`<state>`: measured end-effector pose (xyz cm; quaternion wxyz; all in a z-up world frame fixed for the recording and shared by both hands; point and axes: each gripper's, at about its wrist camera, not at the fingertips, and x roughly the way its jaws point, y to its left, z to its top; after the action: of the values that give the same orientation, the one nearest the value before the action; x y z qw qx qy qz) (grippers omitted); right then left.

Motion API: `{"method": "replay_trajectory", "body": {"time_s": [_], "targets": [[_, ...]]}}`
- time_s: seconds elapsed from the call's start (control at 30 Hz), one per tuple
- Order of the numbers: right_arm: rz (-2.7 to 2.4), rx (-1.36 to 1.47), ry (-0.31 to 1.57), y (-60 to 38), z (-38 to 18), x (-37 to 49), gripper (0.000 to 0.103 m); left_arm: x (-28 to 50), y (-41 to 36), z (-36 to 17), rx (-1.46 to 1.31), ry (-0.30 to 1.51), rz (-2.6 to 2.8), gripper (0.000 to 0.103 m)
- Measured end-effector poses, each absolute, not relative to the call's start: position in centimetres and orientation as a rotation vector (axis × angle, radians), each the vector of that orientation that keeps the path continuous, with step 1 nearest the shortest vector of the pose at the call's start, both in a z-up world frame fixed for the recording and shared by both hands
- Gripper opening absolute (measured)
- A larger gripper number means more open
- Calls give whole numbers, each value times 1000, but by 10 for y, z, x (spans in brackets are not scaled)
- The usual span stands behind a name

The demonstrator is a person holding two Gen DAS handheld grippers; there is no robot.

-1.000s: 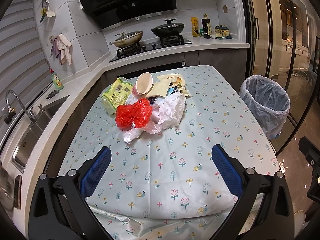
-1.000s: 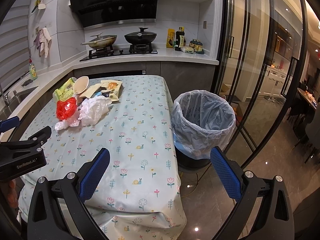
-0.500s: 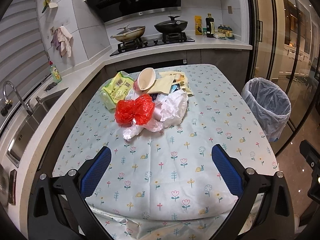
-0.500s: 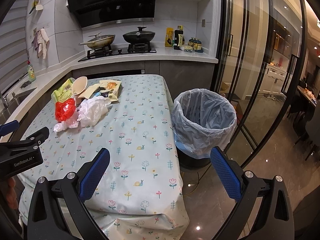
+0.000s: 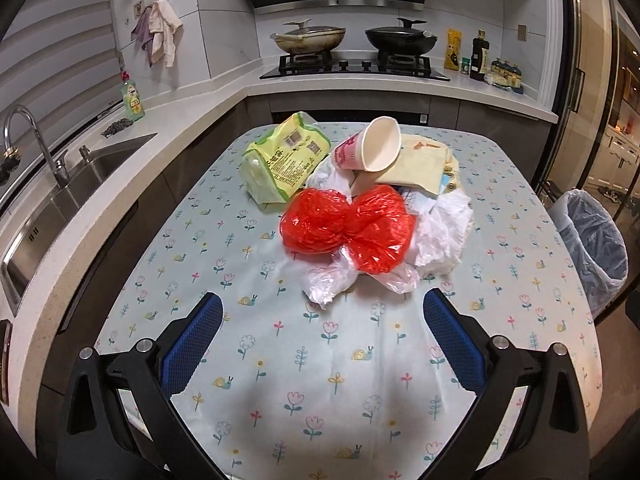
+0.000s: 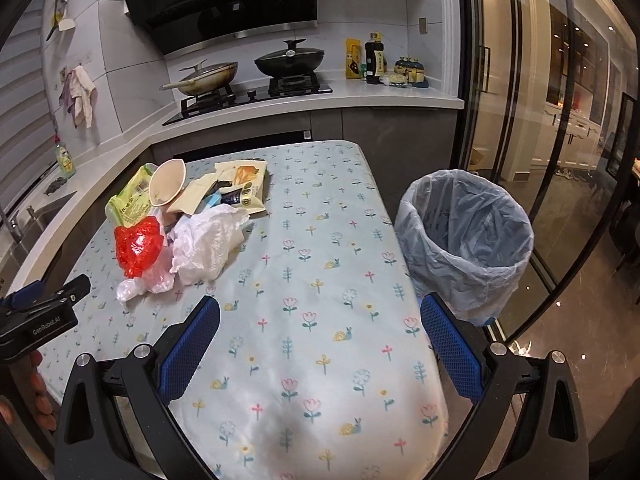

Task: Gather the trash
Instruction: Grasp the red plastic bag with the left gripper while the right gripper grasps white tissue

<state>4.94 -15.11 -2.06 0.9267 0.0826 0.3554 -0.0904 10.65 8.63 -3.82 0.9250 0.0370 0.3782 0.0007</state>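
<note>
A heap of trash lies on the flowered table [image 5: 320, 360]: a red plastic bag [image 5: 348, 226], a clear bag [image 5: 332, 280], a white bag [image 5: 440, 228], a green packet [image 5: 280, 160], a tipped paper cup [image 5: 372, 144] and a beige paper envelope [image 5: 416, 164]. My left gripper [image 5: 320, 336] is open and empty, just short of the clear bag. My right gripper [image 6: 320, 340] is open and empty over the table's near right part. The heap shows in the right wrist view too, with the red bag [image 6: 138, 246] at left. A lined trash bin [image 6: 464, 240] stands on the floor right of the table.
A counter with a sink [image 5: 60, 184] runs along the left. A stove with two pans [image 5: 352, 60] and bottles [image 5: 478, 56] is behind the table. Glass doors [image 6: 520, 100] are on the right. The left gripper's body [image 6: 40, 316] shows at the right wrist view's left edge.
Both grippers have moved forward over the table toward the trash heap; the heap and the bin look larger. Nothing was taken hold of.
</note>
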Motion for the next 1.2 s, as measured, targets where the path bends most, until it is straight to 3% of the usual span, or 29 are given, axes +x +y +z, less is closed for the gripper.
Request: {"method": "replay_trajectory", "body": {"time_s": [0.7,0.77,0.8,0.93,1.0,1.03,1.1,1.17,1.2], "targets": [[-56,151,813,-88,-68,172,94,214,73,-77,-37,885,-128,96],[-49,154,820,-85,-72,181,92,221,71,-81,-45,891,-143,93],[-44,155,824,-83,-75,184,92,224,72,-82,-52,896,-158,86],[-11,170,843,-76,-84,199,83,234,75,-89,-84,938,-203,62],[3,176,851,-73,-89,205,75,235,78,-89,-90,937,-209,58],[12,181,856,-72,-91,207,69,234,80,-88,-94,934,-214,49],[36,198,862,-70,-94,210,55,233,83,-86,-97,928,-223,45],[62,213,863,-68,-95,210,35,231,86,-82,-103,922,-233,43],[69,215,862,-68,-95,209,31,231,87,-80,-105,918,-236,40]]}}
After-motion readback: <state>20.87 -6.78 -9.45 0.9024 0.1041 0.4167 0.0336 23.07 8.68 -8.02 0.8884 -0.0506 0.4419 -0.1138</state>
